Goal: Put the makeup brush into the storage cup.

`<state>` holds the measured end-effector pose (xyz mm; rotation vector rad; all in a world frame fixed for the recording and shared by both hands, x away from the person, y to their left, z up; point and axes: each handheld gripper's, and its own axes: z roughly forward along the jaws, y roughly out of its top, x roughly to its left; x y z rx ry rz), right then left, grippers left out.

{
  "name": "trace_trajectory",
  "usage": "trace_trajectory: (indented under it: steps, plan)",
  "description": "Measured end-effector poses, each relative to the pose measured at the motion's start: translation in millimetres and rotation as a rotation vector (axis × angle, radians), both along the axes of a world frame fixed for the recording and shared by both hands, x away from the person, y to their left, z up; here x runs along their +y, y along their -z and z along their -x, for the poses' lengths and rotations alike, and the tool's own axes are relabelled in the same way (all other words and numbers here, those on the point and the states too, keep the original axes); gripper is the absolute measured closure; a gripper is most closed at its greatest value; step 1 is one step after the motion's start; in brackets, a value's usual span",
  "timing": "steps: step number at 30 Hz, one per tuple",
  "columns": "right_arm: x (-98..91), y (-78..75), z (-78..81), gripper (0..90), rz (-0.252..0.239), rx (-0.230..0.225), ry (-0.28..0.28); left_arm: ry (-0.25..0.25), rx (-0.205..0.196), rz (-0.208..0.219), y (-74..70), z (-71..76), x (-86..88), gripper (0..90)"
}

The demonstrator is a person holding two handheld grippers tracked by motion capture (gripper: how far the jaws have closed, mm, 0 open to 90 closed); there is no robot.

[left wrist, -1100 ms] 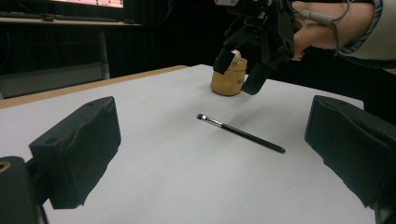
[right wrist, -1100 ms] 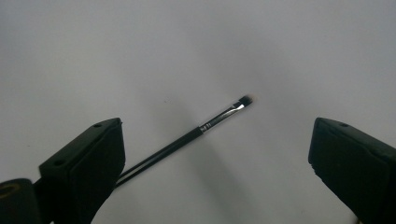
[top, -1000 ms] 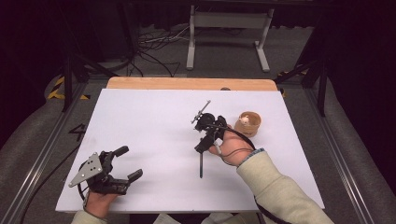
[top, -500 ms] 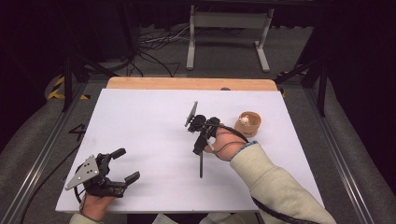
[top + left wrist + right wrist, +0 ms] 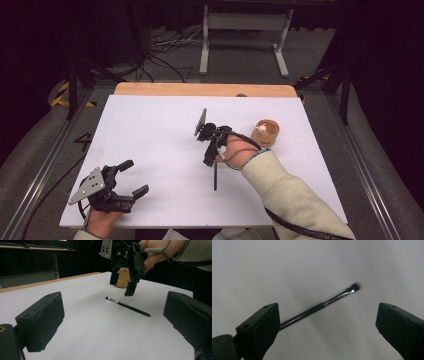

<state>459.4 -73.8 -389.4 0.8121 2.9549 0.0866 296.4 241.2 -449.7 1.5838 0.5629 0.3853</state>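
Both hand-held grippers stood wide open and empty: the right hand-held gripper (image 5: 211,152) hovered over a thin black brush (image 5: 329,302) on the counter (image 5: 150,140), the left hand-held gripper (image 5: 131,177) well apart.

A white table (image 5: 150,130) with a wooden far edge; grey floor (image 5: 240,55) beyond; cables (image 5: 160,45); a grey metal stand (image 5: 245,22); dark surroundings.
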Motion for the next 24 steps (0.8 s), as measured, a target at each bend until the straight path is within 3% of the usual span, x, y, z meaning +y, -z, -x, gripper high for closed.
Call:
trace_trajectory:
  steps: [15,24]
  plan:
    - [-0.3,20.8,-3.4,5.4,-0.010,0.032,0.022,0.004,-0.005,0.001,-0.1,-2.0,-0.4,3.9]
    - [0.2,28.7,-4.4,11.1,0.004,0.054,0.059,0.005,-0.005,0.004,-0.1,-2.3,-1.3,4.2]
